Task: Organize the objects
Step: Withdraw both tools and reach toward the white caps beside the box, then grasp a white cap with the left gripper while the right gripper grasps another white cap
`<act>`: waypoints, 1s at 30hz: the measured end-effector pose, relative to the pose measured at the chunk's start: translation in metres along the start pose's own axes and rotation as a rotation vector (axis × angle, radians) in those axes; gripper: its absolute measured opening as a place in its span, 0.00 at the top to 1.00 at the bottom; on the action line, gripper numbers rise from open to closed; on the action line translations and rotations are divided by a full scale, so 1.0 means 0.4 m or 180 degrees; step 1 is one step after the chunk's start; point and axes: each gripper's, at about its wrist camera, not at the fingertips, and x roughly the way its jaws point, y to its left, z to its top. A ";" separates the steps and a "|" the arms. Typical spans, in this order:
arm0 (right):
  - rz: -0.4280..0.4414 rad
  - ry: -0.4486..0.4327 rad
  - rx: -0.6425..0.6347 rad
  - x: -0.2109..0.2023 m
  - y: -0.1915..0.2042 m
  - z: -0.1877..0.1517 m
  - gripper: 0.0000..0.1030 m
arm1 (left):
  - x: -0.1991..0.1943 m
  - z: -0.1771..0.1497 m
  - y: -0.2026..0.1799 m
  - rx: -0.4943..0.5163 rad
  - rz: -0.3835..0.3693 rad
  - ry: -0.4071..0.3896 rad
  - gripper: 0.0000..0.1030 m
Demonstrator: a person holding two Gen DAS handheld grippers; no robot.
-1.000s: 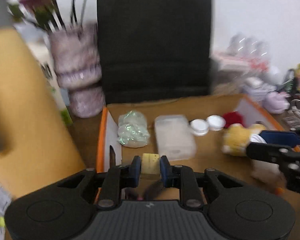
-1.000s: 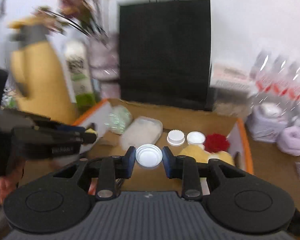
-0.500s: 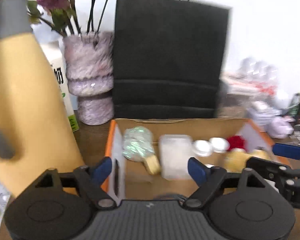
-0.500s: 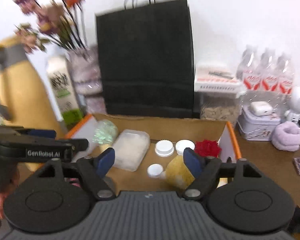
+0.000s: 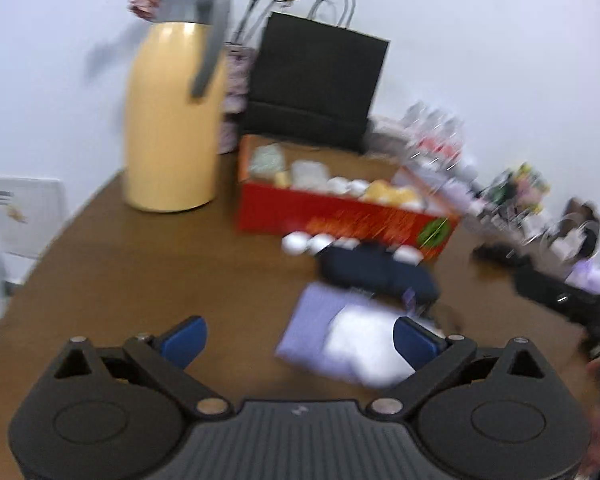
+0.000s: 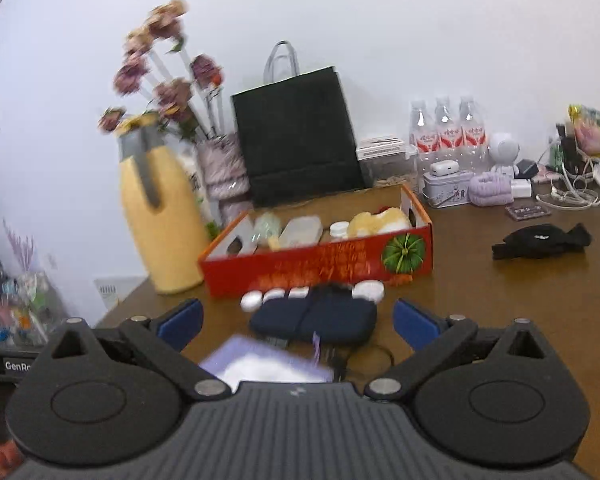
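Observation:
A red cardboard box (image 6: 320,266) (image 5: 340,218) on the brown table holds a clear lidded container (image 6: 302,230), a green wrapped item (image 6: 267,224), a yellow block (image 5: 282,179), white caps and a yellow plush toy (image 6: 380,220). Several white caps (image 6: 276,296) lie in front of it, beside a dark blue pouch (image 6: 314,316) and a purple-and-white packet (image 5: 340,334). My left gripper (image 5: 300,338) is open and empty above the table. My right gripper (image 6: 298,320) is open and empty, back from the box.
A yellow thermos jug (image 5: 172,120) stands left of the box. A black paper bag (image 6: 296,140) and a flower vase (image 6: 220,168) are behind it. Water bottles (image 6: 446,132), a tin (image 6: 446,188), cables and a black cloth (image 6: 540,240) are on the right.
Both grippers opened, dropping the yellow block and a white cap into the box, then pulled back and up away from it.

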 end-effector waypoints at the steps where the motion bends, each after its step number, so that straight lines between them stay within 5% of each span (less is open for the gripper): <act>1: 0.0013 -0.0010 -0.0096 -0.017 0.014 -0.011 0.00 | -0.017 -0.016 0.004 0.0020 0.0092 0.0010 0.03; 6: 0.0016 0.0029 -0.0432 -0.067 0.049 -0.050 0.00 | -0.082 -0.074 0.016 -0.0018 0.0389 -0.0054 0.03; 14: 0.0023 0.0332 -0.0402 -0.093 0.012 -0.126 0.00 | -0.065 -0.102 -0.035 0.0458 0.0591 -0.0149 0.03; 21: -0.0114 0.0172 -0.0426 0.015 -0.044 -0.030 0.01 | 0.122 -0.003 -0.061 0.0986 0.0259 -0.0346 0.10; 23: -0.0016 0.0204 -0.0390 0.088 -0.063 0.016 0.09 | 0.209 0.050 -0.059 0.1006 0.0221 -0.0205 0.15; 26: -0.0037 0.0188 -0.0465 0.191 -0.092 0.069 0.14 | 0.319 0.116 -0.038 0.1002 -0.0179 -0.0154 0.22; 30: -0.0066 0.0572 -0.0281 0.346 -0.169 0.103 0.18 | 0.437 0.169 -0.014 0.0879 -0.0228 -0.0037 0.29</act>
